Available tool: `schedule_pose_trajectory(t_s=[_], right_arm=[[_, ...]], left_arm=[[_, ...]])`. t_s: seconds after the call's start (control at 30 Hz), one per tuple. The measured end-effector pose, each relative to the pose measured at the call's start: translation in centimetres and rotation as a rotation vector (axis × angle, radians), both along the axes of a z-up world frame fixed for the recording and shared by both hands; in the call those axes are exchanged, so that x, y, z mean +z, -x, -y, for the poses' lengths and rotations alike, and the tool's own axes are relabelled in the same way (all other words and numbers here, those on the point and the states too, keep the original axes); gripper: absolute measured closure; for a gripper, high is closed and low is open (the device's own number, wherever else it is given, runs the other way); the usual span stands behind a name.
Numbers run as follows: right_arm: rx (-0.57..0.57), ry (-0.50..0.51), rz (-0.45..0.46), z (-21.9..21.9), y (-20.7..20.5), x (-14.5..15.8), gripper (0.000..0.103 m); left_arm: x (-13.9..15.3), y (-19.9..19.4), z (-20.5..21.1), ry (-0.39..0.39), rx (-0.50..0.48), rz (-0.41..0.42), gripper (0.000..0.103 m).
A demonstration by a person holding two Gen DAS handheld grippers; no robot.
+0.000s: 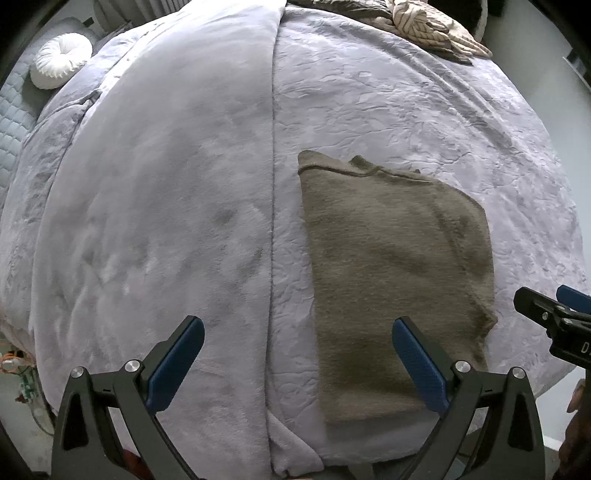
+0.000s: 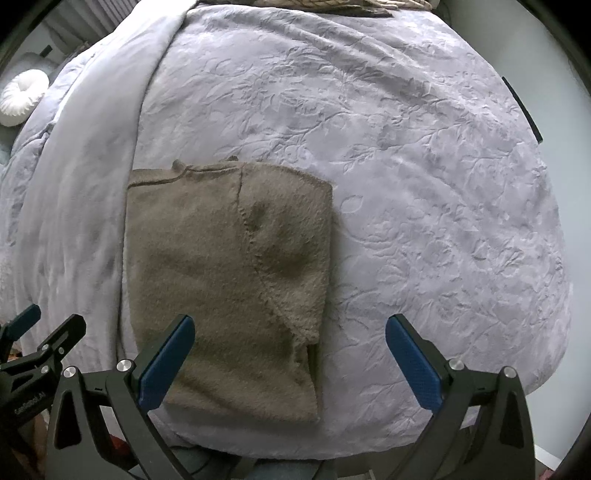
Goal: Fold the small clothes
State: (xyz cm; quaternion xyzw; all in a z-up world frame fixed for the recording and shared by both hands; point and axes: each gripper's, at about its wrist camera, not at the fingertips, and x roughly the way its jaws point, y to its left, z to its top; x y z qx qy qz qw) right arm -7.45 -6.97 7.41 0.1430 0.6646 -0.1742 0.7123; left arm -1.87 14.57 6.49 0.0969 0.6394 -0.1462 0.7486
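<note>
A fuzzy olive-brown garment (image 1: 391,266) lies folded into a long rectangle on the lavender bedspread (image 1: 166,206). In the right wrist view the garment (image 2: 221,280) shows a flap folded over its right side. My left gripper (image 1: 297,325) is open and empty, hovering above the garment's near left edge. My right gripper (image 2: 290,321) is open and empty, above the garment's near right edge. The right gripper also shows in the left wrist view (image 1: 554,317), and the left gripper in the right wrist view (image 2: 40,332).
A white round pillow (image 1: 61,64) lies at the far left. A pile of other clothes (image 1: 413,22) sits at the bed's far end. The bedspread (image 2: 424,184) stretches to the right, with its near edge just below the grippers.
</note>
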Motion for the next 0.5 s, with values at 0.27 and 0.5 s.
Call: schedule_pose_trajectory(t_s=[0.27, 0.5], right_arm=[[0.001, 0.002, -0.002, -0.31, -0.05, 0.0, 0.0], [0.001, 0.002, -0.003, -0.29, -0.14, 0.01, 0.0]], left_arm=[[-0.06, -0.16, -0.1, -0.002, -0.001, -0.003, 0.001], [-0.09, -0.17, -0.13, -0.003, 0.0, -0.004, 0.001]])
